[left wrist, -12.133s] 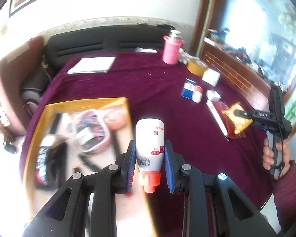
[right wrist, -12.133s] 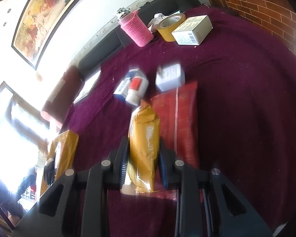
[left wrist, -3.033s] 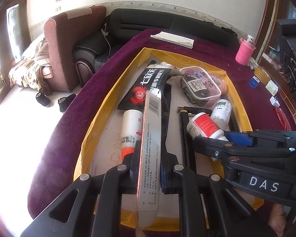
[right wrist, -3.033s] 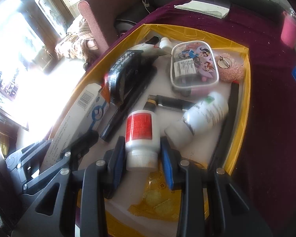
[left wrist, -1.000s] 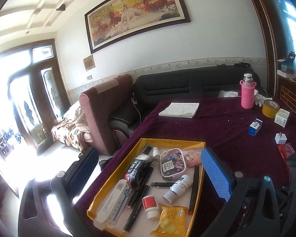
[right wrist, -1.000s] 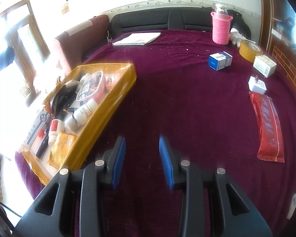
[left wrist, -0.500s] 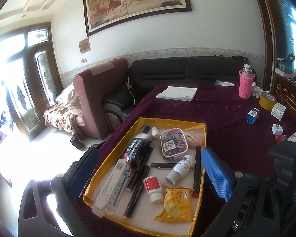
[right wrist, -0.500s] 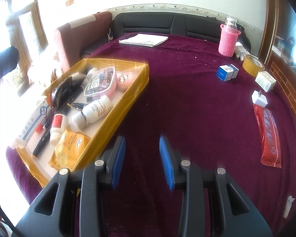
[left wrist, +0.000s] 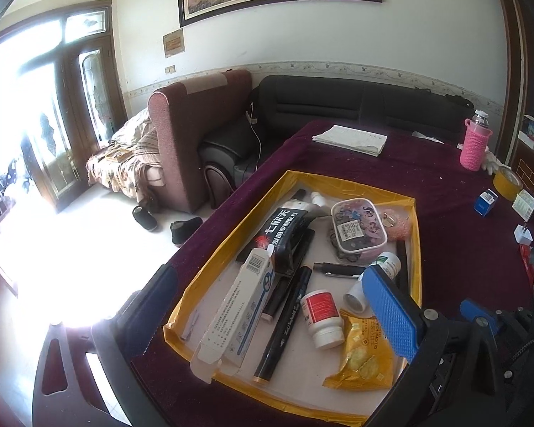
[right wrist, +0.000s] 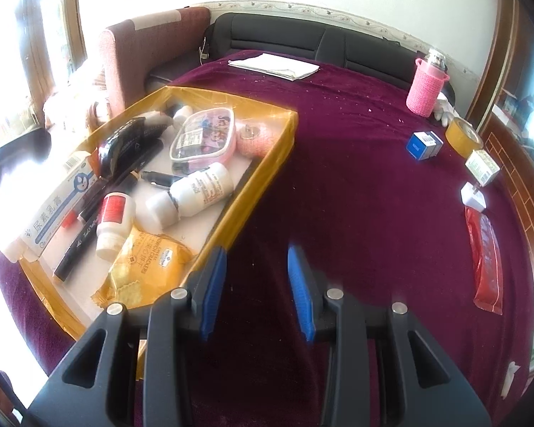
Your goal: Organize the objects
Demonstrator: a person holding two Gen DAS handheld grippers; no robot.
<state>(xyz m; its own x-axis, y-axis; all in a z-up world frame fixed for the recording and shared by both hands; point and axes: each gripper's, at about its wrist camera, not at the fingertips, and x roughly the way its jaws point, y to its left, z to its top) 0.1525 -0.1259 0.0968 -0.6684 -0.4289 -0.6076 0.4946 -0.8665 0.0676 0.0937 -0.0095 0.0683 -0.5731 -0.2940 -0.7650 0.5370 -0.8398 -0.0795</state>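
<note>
Maroon-clothed table (right wrist: 356, 195) bears a yellow tray (right wrist: 270, 163) holding a long white carton (left wrist: 238, 316), black marker (left wrist: 284, 323), red-labelled bottle (left wrist: 320, 315), white bottle (right wrist: 199, 192), cracker packet (left wrist: 363, 359), black pouch (left wrist: 281, 231) and pink case (right wrist: 203, 138). Beyond the tray: blue box (right wrist: 423, 144), tape roll (right wrist: 464, 135), white plug (right wrist: 473, 195), red packet (right wrist: 486, 259), pink-sleeved flask (right wrist: 425, 87). Left gripper (left wrist: 277, 313) gapes wide above the tray; right gripper (right wrist: 256, 288), fingers apart and holding nothing, hovers beside the tray.

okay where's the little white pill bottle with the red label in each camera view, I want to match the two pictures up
Left wrist view: the red-label pill bottle lies low and centre-right in the yellow tray, just left of the yellow cracker packet.
Right wrist view: it lies at left, mid-height, just above that cracker packet.
Shared landmark: the pink-sleeved bottle at the table's far right edge.
</note>
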